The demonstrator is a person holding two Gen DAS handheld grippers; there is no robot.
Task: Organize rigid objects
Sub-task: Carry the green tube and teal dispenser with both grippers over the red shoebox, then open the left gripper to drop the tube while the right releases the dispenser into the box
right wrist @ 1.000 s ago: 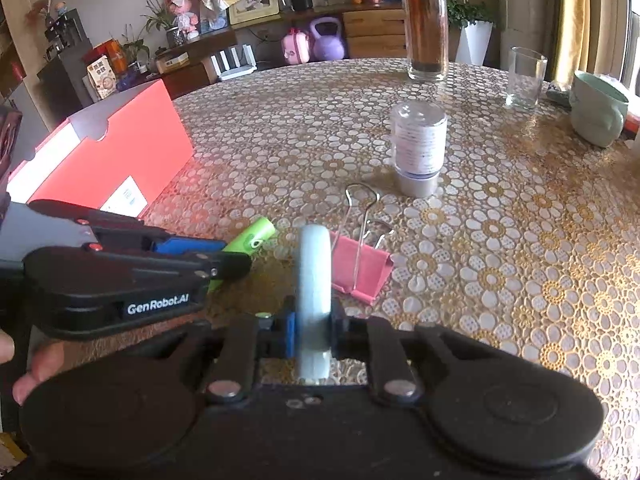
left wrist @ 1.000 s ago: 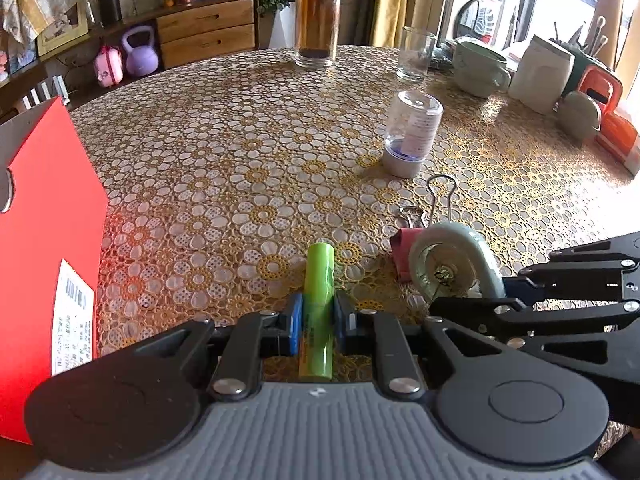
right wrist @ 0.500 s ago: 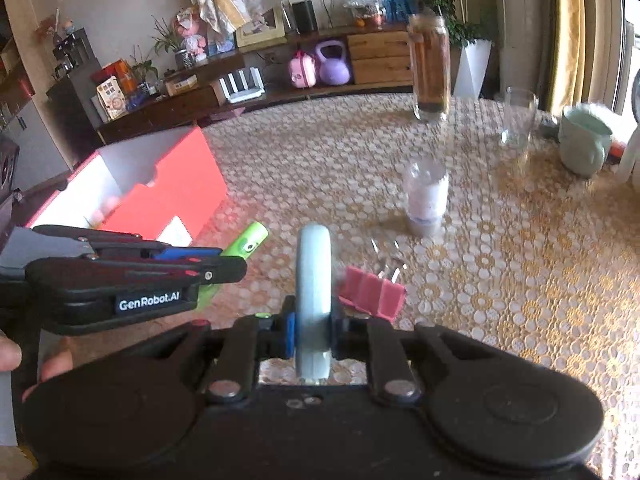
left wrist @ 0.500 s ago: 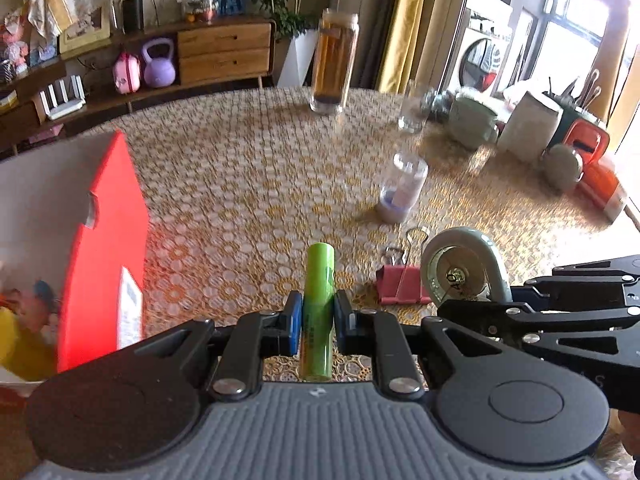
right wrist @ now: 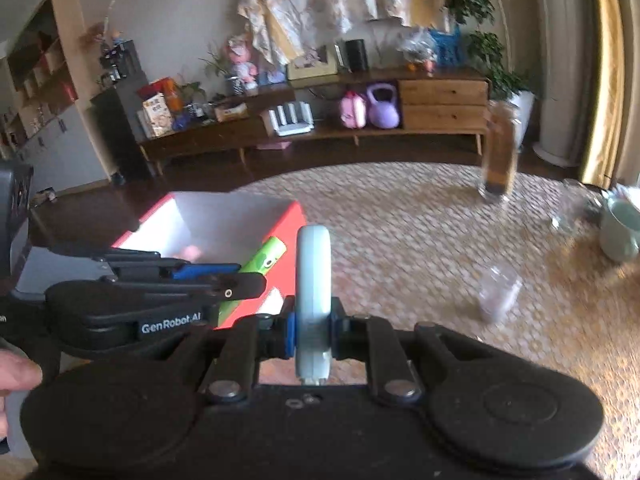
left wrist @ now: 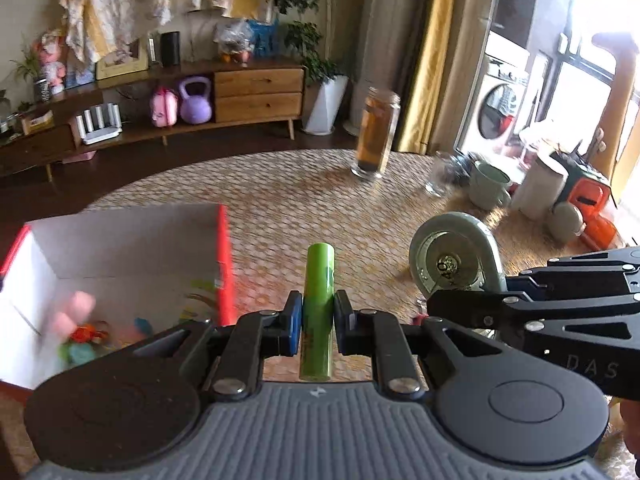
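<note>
Holding a green tube (left wrist: 318, 312) in the left gripper (left wrist: 317, 322) and a wheel (right wrist: 313, 304) in the right gripper (right wrist: 313, 330), both clamped tight beside the red box (left wrist: 224, 264), nothing dropped in yet.

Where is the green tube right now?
The green tube is clamped in the left gripper, in the air above the table, between the red box on its left and the grey wheel on its right.
</note>
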